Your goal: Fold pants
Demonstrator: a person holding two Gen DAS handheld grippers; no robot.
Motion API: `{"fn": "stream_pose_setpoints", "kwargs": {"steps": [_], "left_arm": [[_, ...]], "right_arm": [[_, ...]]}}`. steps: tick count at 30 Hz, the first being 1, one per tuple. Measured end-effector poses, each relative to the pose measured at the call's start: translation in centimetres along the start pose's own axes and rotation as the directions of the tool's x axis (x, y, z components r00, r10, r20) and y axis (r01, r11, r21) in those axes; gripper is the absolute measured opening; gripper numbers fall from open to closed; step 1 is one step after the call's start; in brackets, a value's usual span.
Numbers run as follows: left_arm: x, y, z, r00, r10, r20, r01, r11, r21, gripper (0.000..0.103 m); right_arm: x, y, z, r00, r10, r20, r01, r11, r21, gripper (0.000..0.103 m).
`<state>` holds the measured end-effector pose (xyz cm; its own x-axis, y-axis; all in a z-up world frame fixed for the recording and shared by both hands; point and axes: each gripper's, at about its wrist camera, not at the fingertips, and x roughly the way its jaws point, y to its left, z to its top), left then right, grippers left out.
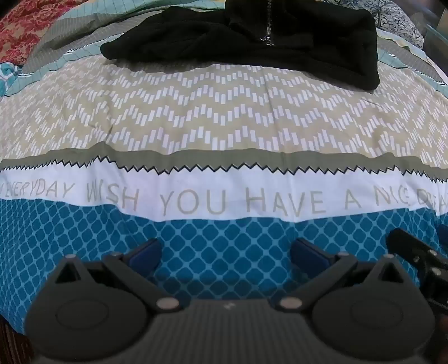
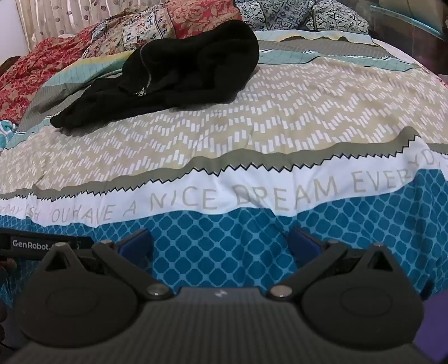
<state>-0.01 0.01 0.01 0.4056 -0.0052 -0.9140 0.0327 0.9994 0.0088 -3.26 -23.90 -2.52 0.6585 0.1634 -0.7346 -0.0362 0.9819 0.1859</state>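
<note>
The black pants [image 1: 252,47] lie crumpled in a heap at the far side of the bed, on the beige zigzag band of the bedspread [image 1: 224,120], with a metal zipper [image 1: 268,30] showing near the top of the pile. From your right view the heap [image 2: 173,72] sits far and to the left, its zipper [image 2: 144,84] running down the middle. Beyond it lie a red floral quilt [image 2: 36,61] and patterned pillows [image 2: 294,14]. Nearer to you the bedspread carries a white band of grey lettering, then a blue lattice band at the near edge. Your left tool [image 1: 225,253] hangs over that blue band, its jaws spread wide and empty, well apart from the pants. Your right tool [image 2: 219,243] is just beside it, also spread wide and holding nothing.
</note>
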Motion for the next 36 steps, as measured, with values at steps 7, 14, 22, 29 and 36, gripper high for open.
{"fn": "stream_pose_setpoints", "kwargs": {"steps": [7, 14, 22, 29, 36], "left_arm": [[0.2, 0.0, -0.4, 0.999, -0.019, 0.028, 0.019, 1.0, -0.009, 0.103], [-2.0, 1.8, 0.2, 0.995, -0.078, 0.07, 0.08, 0.996, -0.027, 0.103], [-4.3, 5.7, 5.3, 0.978, 0.013, 0.209, 0.005, 0.996, -0.086, 0.095], [-3.4, 9.0, 7.3, 0.988, -0.033, 0.15, 0.068, 0.971, -0.231, 0.073], [-3.4, 10.3, 7.4, 0.974, -0.121, 0.189, 0.17, 0.946, -0.274, 0.077]], "right_arm": [[0.0, 0.7, 0.4, 1.0, -0.021, -0.018, 0.02, 0.999, -0.049, 0.103], [-1.4, 0.8, 2.4, 0.996, 0.016, 0.087, -0.006, 0.993, -0.119, 0.072], [3.9, -1.7, 10.8, 0.98, 0.093, 0.177, -0.099, 0.995, 0.023, 0.058], [12.2, -2.6, 15.9, 0.986, 0.146, 0.078, -0.156, 0.978, 0.139, 0.012], [0.3, -3.4, 16.7, 0.794, 0.551, 0.256, -0.605, 0.759, 0.241, 0.007]]}}
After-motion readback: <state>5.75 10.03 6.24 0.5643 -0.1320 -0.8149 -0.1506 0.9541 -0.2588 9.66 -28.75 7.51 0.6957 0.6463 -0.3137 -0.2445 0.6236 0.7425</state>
